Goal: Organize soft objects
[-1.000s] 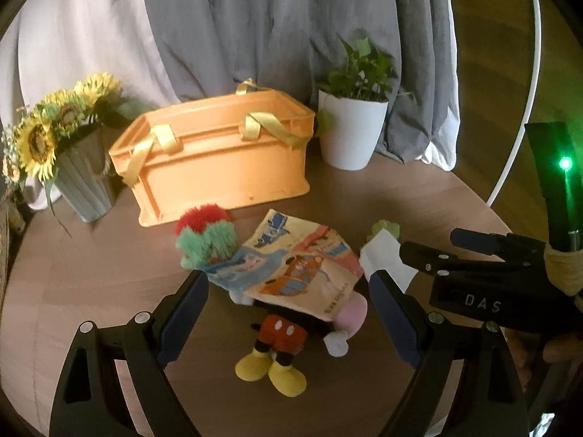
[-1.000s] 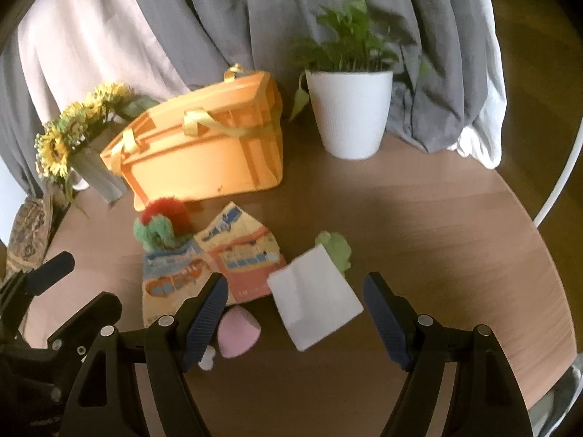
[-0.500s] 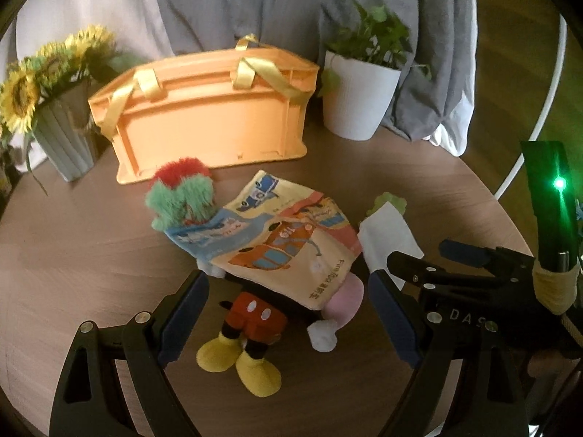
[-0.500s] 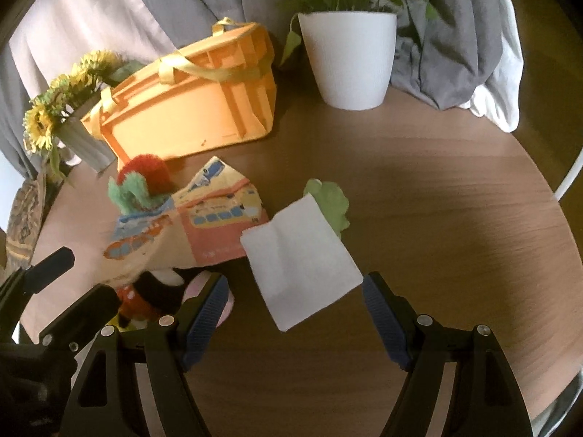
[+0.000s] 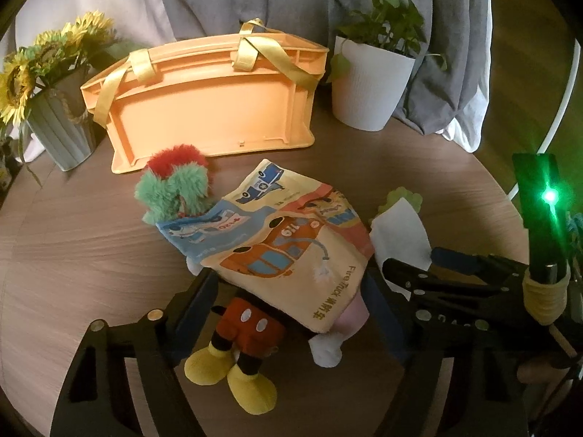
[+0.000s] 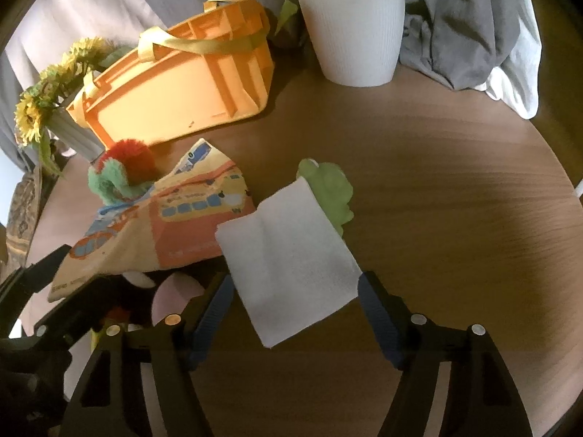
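A cloth picture book [image 5: 284,240] [image 6: 160,233] lies over a mouse plush [image 5: 244,331] with red shorts and yellow shoes. A red and green fuzzy toy [image 5: 175,182] [image 6: 124,174] lies at its far left. A white folded cloth [image 6: 291,258] [image 5: 399,233] covers part of a light green soft toy [image 6: 331,189]. My left gripper [image 5: 291,309] is open, its fingers on either side of the book and plush. My right gripper [image 6: 295,313] is open around the near edge of the white cloth. An orange basket [image 5: 211,102] [image 6: 175,87] with yellow straps stands behind.
A white pot [image 5: 371,83] [image 6: 353,25] with a green plant stands right of the basket. A grey vase of sunflowers [image 5: 58,123] [image 6: 47,109] stands left of it. Grey and white curtains hang behind. The round wooden table's edge [image 6: 561,189] curves at the right.
Both grippers have moved forward and down toward the toys. The left now straddles the book and plush; the right has closed in on the white cloth.
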Tool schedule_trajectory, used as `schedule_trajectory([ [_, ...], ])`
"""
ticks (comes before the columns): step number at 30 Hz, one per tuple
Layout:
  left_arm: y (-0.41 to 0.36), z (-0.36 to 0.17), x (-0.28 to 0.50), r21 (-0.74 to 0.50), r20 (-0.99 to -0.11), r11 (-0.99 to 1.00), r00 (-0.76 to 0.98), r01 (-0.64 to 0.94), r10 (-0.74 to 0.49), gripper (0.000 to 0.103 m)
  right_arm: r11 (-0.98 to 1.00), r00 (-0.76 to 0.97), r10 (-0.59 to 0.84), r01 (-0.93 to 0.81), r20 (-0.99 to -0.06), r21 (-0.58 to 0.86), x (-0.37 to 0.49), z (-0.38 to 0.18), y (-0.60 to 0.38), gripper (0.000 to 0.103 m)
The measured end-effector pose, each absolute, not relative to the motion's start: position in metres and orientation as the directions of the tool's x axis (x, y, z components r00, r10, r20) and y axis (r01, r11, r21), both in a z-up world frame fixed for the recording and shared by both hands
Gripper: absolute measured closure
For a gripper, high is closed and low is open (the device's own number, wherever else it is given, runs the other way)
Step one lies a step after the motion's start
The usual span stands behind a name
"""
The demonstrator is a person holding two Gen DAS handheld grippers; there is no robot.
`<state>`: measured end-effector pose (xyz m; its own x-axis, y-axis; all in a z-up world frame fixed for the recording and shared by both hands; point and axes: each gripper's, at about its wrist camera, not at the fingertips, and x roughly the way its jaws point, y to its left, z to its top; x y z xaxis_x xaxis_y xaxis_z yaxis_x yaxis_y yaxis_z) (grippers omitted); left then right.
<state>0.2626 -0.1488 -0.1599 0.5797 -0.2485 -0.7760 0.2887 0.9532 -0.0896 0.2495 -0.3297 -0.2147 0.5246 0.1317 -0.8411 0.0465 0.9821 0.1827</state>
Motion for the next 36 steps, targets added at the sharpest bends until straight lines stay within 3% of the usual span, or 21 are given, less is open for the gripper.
schedule_trajectory([
  [6,-0.149,-0.159,0.259,-0.063,-0.763,0.952,0.600,0.301,-0.240,0.046,0.985,0.524,0.127,0.032,-0.842,0.169,0.249,-0.220,-0.326,0.045],
  [14,-0.150,-0.155,0.253,-0.062,-0.746,0.947,0.615,0.316,-0.255,0.080,0.984,0.527,0.132,0.032,-0.839,0.175,0.245,-0.220,-0.328,0.075],
  [17,-0.149,-0.154,0.252,-0.063,-0.743,0.946,0.617,0.319,-0.258,0.084,0.984,0.526,0.131,0.034,-0.840,0.174,0.243,-0.221,-0.326,0.087],
  [21,-0.149,-0.152,0.250,-0.061,-0.735,0.943,0.624,0.327,-0.264,0.091,0.982,0.533,0.141,0.030,-0.834,0.186,0.241,-0.219,-0.326,0.096],
  [36,-0.145,-0.129,0.243,-0.062,-0.673,0.936,0.678,0.346,-0.295,0.094,0.982,0.617,0.130,0.026,-0.776,0.185,0.223,-0.185,-0.324,0.101],
])
